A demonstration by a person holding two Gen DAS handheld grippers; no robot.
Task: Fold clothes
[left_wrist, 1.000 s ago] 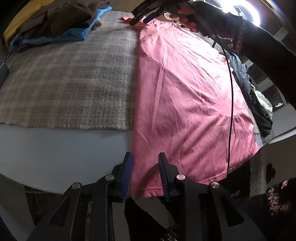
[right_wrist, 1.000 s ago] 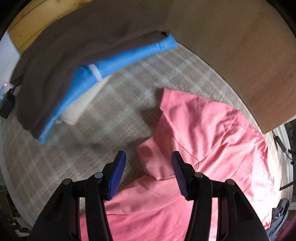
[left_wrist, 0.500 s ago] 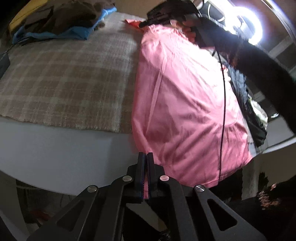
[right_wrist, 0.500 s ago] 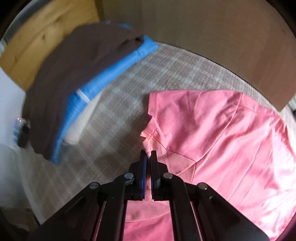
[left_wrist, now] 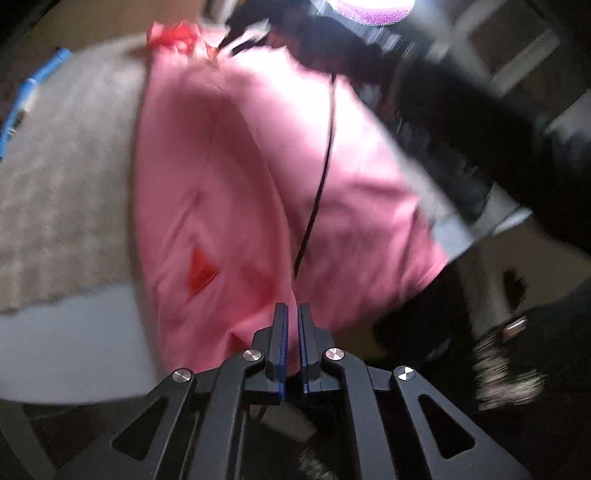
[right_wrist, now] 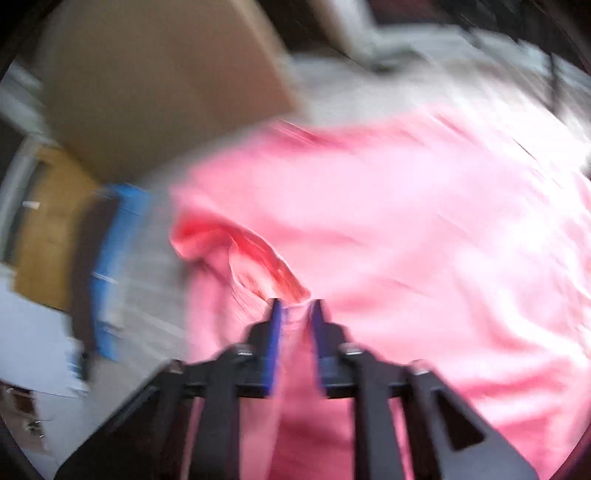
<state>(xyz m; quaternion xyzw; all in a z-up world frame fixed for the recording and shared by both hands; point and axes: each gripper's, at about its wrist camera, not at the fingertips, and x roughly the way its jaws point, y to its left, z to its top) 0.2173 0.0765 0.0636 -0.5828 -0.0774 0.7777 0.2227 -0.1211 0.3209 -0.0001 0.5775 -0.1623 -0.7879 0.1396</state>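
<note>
A pink shirt (left_wrist: 236, 177) lies along the right part of the checked blanket (left_wrist: 66, 177), both frames blurred by motion. My left gripper (left_wrist: 290, 314) is shut on the shirt's near hem, which is lifted and bunched at the jaws. In the right wrist view the pink shirt (right_wrist: 406, 229) fills most of the frame. My right gripper (right_wrist: 295, 310) is shut on the shirt's far edge near the sleeve, with cloth pinched between the blue pads and a fold raised to its left.
A blue and brown pile of folded clothes (right_wrist: 107, 273) sits left of the shirt on the blanket. A dark-sleeved arm (left_wrist: 461, 122) and a black cable (left_wrist: 317, 192) cross above the shirt. The white table edge (left_wrist: 66, 339) runs below the blanket. A bright lamp (left_wrist: 373, 5) is overhead.
Both grippers went from open to shut on the shirt's edges a second ago. Since then both have lifted the left edge and are swinging it rightward over the shirt.
</note>
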